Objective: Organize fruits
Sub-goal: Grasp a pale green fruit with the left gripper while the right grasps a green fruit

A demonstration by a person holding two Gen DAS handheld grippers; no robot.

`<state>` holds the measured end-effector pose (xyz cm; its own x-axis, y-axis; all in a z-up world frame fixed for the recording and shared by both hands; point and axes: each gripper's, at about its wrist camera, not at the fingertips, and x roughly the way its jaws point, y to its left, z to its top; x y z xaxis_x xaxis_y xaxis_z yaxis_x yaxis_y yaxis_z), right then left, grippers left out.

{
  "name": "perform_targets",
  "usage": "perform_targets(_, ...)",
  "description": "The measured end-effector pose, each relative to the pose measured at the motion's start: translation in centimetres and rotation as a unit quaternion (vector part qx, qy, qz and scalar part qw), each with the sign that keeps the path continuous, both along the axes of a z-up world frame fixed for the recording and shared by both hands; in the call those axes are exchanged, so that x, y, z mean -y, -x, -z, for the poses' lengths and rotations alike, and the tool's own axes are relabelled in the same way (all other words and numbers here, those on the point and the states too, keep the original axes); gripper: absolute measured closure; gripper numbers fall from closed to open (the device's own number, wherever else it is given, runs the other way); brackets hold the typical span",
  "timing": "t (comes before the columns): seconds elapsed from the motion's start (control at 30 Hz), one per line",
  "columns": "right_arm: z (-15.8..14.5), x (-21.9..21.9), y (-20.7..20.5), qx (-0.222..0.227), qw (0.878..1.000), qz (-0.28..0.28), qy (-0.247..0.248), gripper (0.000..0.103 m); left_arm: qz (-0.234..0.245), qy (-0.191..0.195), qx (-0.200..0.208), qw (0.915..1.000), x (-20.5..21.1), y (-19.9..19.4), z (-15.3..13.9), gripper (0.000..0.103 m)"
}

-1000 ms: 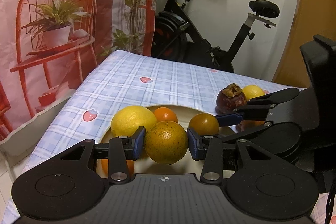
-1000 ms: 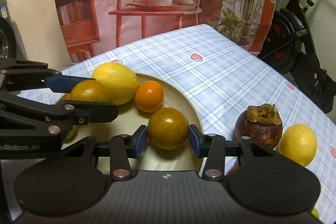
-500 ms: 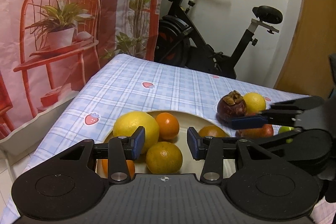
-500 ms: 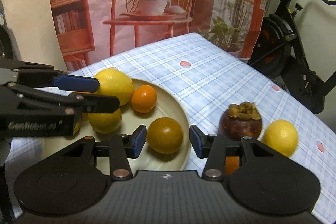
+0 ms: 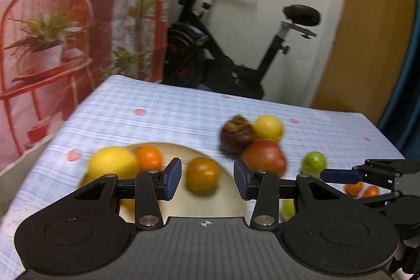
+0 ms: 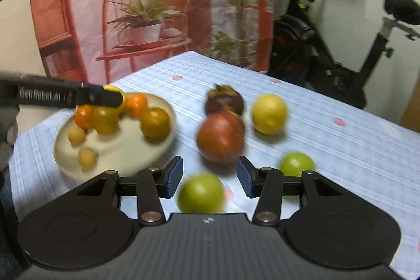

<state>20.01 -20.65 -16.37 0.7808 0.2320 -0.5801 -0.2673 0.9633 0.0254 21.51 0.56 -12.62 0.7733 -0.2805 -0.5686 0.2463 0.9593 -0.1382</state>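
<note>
From the left wrist view, the left tool point(image 5: 207, 181) stands parted with nothing gripped; a dark orange point(image 5: 202, 177) shows in the gap but lies beyond the pads on the cream plate point(image 5: 236, 204). Past it on the plate sit a large lemon point(image 5: 113, 165) and a small tangerine point(image 5: 149, 158). Right of the plate, on the checked counter point(image 5: 170, 112), lie a red apple point(image 5: 263, 158), a mangosteen point(image 5: 236, 134) and a second lemon point(image 5: 268, 127), bunched together. Only this view shows two small orange fruits point(image 5: 361, 189) at the far right, behind the other tool's fingers.

From the right wrist view, the right tool point(image 6: 210, 176) is likewise parted and empty; a green fruit point(image 6: 201, 193) lies on the counter just beneath the gap, the apple beyond it. Another green fruit point(image 6: 296, 164) lies to the right. Only this view shows the whole plate, with two small yellow fruits point(image 6: 82, 146) at its near side. An exercise bike point(image 6: 341, 51) stands behind the counter.
</note>
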Motion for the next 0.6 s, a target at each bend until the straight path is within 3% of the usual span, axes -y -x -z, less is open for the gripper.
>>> perform_targets(0.17, 0.5, 2.8, 2.9, 0.012, 0.999, 0.038, -0.016, 0.054, 0.036, -0.004, -0.013, 0.9993, 2.7, 0.1, 0.8, 0.057)
perform_targets(0.6, 0.9, 6.1, 4.7, 0.025, 0.994, 0.094, -0.040, 0.054, 0.092, -0.016, -0.041, 0.9948, 7.2, -0.3, 2.1, 0.056)
